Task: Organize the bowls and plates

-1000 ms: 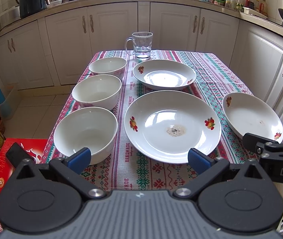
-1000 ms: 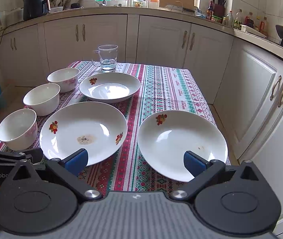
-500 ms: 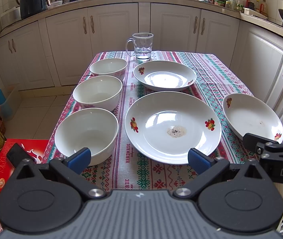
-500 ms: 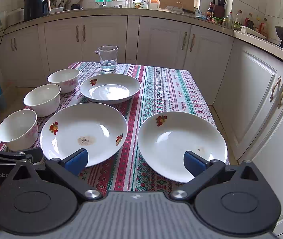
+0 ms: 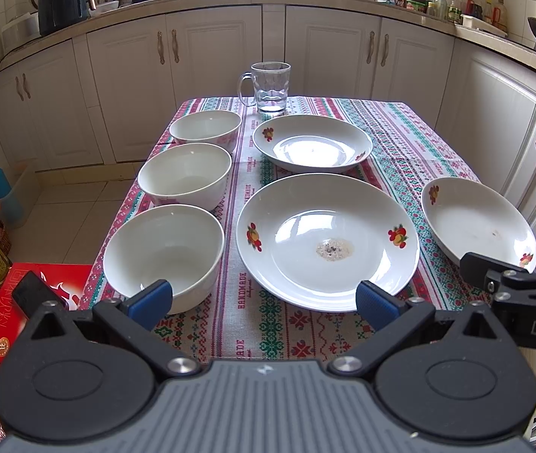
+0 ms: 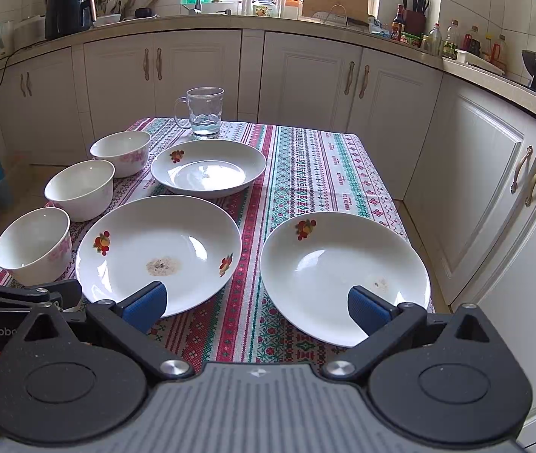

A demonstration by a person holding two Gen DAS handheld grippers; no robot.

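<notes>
The tabletop, under a striped, patterned cloth, stood before a run of white kitchen cabinets. Seen from the left wrist camera with the centre of the tabletop as the dial, the largest plate lay at about 6 o'clock, with a smear of food residue on its floor. A second plate sat at 4 o'clock near the tabletop's edge, apart from the big one, with a faint speck on its inner surface. The third plate, the smallest of the three, rested at 12 o'clock, just beyond the large plate.

Three white bowls ran in a line down the 9 o'clock side: the near bowl at 8 o'clock, the middle bowl at 9, the far bowl at 10. They stood upright and close together; whether they touched I could not tell. A glass mug with a little water stood at 12 o'clock, beyond the third plate.

The left gripper hung low over the near edge, its blue fingers spread wide and holding nothing. The right gripper hovered likewise, fingers wide apart and empty, over the near rims of the two closest plates.
</notes>
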